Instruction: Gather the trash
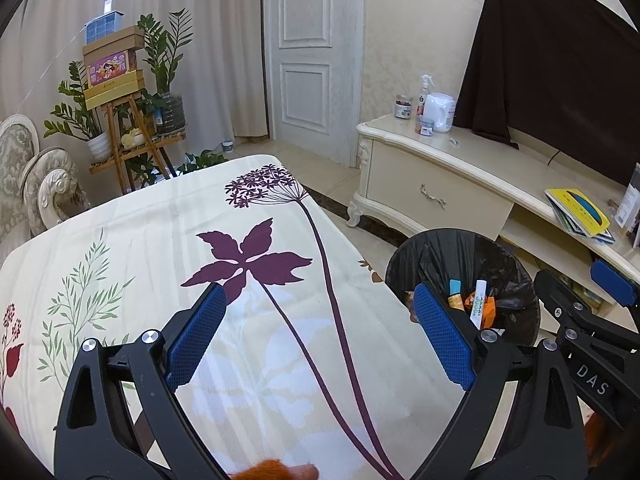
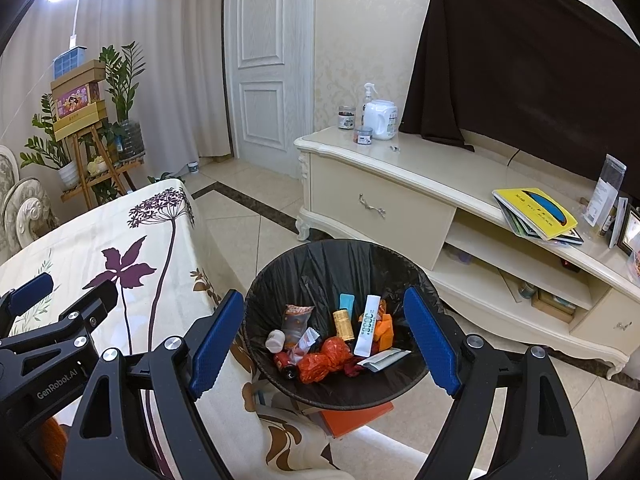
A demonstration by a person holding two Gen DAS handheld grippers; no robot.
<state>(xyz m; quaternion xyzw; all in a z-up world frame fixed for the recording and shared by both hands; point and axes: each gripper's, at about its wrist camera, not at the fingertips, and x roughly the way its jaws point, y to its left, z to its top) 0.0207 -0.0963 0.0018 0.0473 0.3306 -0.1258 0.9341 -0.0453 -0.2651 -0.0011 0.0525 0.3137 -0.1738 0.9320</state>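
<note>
A round bin with a black liner (image 2: 320, 264) stands on the floor beside the table; it also shows in the left wrist view (image 1: 440, 252). It holds several pieces of trash: an orange crumpled wrapper (image 2: 324, 362), a white sachet (image 2: 366, 326), a gold tube (image 2: 343, 324), a small white bottle (image 2: 275, 340). My right gripper (image 2: 324, 340) is open and empty, above the bin. My left gripper (image 1: 320, 336) is open and empty, above the floral tablecloth (image 1: 140, 240). The right gripper shows at the left wrist view's right edge (image 1: 580, 300).
A cream TV cabinet (image 2: 380, 196) stands beyond the bin, with bottles and jars (image 2: 380, 118), books (image 2: 536, 216) and a dark cloth (image 2: 520, 60) over a screen. A white door (image 2: 268, 60), a plant stand with boxes (image 2: 80, 120) and a sofa arm (image 2: 24, 208) lie further off.
</note>
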